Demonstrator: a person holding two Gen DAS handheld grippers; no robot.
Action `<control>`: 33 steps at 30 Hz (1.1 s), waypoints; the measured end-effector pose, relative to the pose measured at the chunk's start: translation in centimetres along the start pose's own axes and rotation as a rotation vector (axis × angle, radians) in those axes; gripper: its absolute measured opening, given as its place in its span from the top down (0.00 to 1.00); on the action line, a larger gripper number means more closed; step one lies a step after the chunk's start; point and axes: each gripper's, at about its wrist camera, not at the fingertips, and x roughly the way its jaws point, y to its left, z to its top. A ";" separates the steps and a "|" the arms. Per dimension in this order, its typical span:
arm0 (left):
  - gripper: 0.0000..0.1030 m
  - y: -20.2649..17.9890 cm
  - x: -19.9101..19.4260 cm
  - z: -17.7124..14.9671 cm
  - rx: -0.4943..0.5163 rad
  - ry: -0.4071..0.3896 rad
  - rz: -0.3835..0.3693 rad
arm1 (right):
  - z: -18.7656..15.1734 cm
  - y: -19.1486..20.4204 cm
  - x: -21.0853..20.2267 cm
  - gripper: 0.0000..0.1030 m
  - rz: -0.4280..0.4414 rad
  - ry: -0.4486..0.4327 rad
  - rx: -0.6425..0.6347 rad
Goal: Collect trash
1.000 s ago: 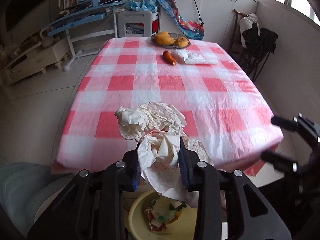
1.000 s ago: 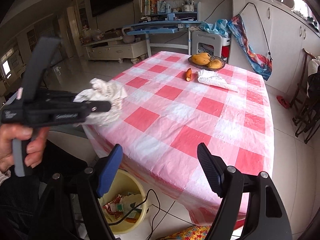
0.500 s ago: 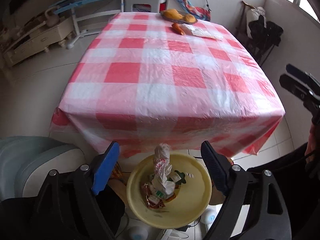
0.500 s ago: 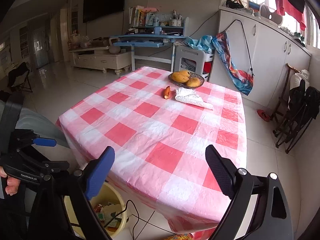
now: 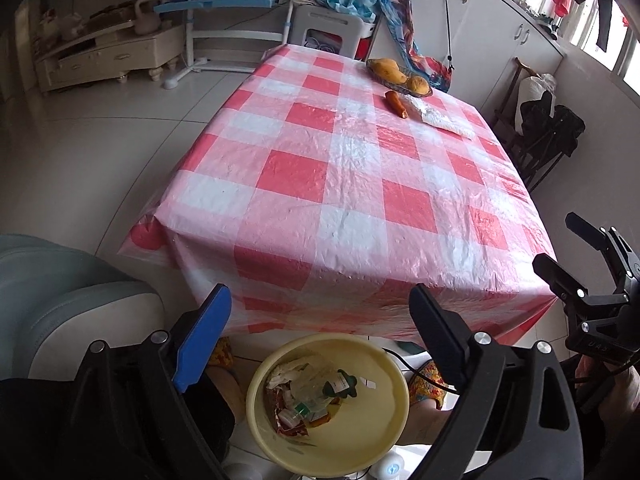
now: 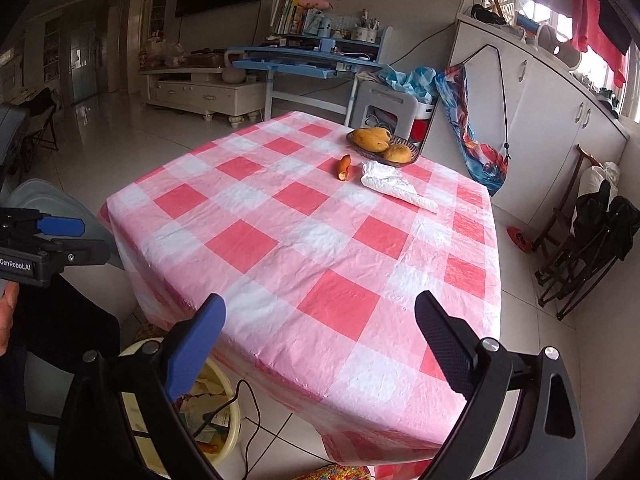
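left gripper (image 5: pixel 320 332) hangs over the yellow bin (image 5: pixel 256 404) on the floor at the near edge of the desk (image 5: pixel 352 184), pointing steeply down. jaws wide and opening, nothing between them. crumpled paper trash (image 5: pixel 286 374) lies inside the bin on top of wrappers and a small bottle, touching neither pad

right gripper (image 6: pixel 320 332) sits over the near corner of the desk, jaws wide and opening, nothing between them, only the red-and-white checked cloth (image 6: pixel 320 248) showing through the gap. in the left wrist view the right gripper shows at the right edge, off the desk corner. in the right wrist view the left gripper shows at the left edge, with part of a hand (image 6: pixel 6 320) below it

far end of the desk: basket of mangoes (image 6: pixel 382 146), a half-eaten orange piece of food (image 6: pixel 344 168) just beside it, and a white crumpled bag (image 6: pixel 394 184) next to that, near the basket; contact cannot be told. near and middle parts of the cloth carry nothing

bin also shows in the right wrist view, partly hidden behind the blue pad (image 6: pixel 194 350), with a black cable (image 6: pixel 244 408) crossing its rim
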 end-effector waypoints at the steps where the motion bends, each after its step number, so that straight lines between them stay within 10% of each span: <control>1: 0.15 -0.1 0.1 0.0 0.004 0.001 0.003 | 0.0 0.1 0.0 0.11 0.001 0.001 -0.008; 19: 0.15 -0.6 -0.4 0.7 0.010 -0.023 -0.014 | 0.2 1.5 0.1 0.11 0.030 0.015 -0.042; 33: 0.14 -7.9 4.0 12.1 0.237 -0.079 0.001 | 2.0 1.5 2.9 0.09 0.157 0.137 -0.129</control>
